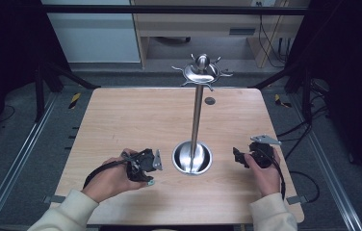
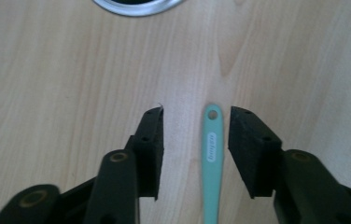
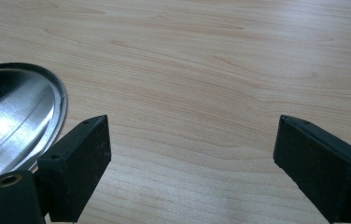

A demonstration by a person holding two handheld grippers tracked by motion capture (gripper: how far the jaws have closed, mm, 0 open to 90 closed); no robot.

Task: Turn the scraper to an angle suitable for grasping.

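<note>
loosely, teal spoon handle [image 2: 212, 154] lies between parted left fingers [image 2: 151, 144].

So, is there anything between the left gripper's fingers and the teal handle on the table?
Nothing visible. The teal handle lies on the bare table between the open fingers of the left gripper, untouched by either.

Left gripper [image 1: 146, 163] left of the stand base [image 1: 192, 158], jaws parted, pads pressing on nothing. Right gripper [image 1: 240, 157] right of the base, jaws wide apart.
</note>
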